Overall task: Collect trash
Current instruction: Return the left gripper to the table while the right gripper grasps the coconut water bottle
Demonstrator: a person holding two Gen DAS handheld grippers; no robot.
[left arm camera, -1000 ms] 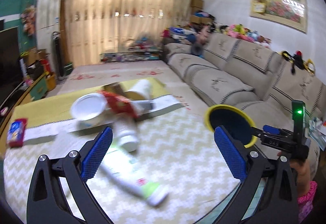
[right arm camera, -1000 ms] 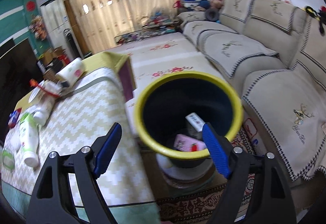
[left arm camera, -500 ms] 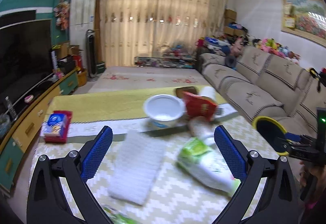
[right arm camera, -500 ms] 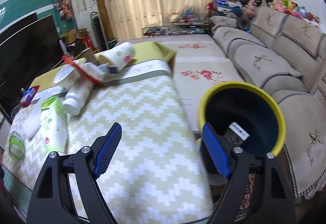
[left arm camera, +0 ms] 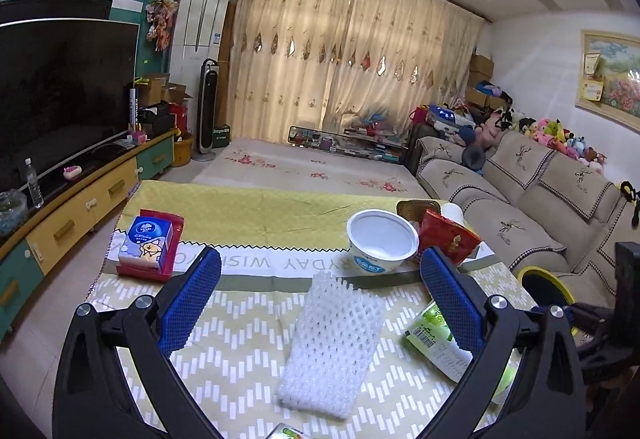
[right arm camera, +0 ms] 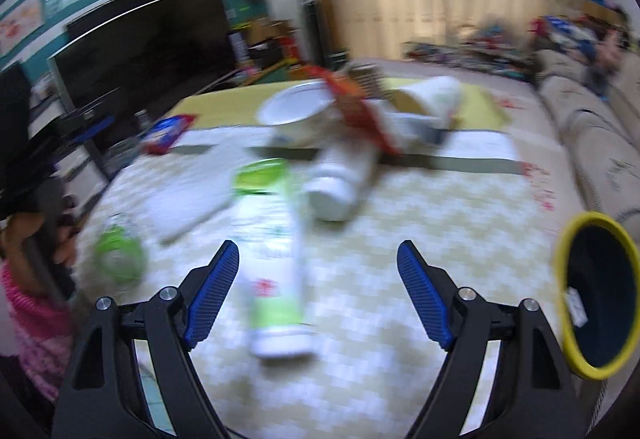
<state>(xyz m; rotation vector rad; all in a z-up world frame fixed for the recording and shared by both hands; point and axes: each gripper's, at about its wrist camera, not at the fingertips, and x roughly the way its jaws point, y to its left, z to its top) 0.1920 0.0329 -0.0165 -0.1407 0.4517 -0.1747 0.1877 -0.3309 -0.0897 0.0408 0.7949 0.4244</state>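
Green tube [left arm camera: 438, 339] half hidden behind left claw [left arm camera: 320, 295].

I see a yellow-green tablecloth [left arm camera: 248, 359] with white zigzags, a white foam net [left arm camera: 332, 343], a red snack bag [left arm camera: 450, 239], and a dark bin [right arm camera: 596, 295] rimmed in yellow
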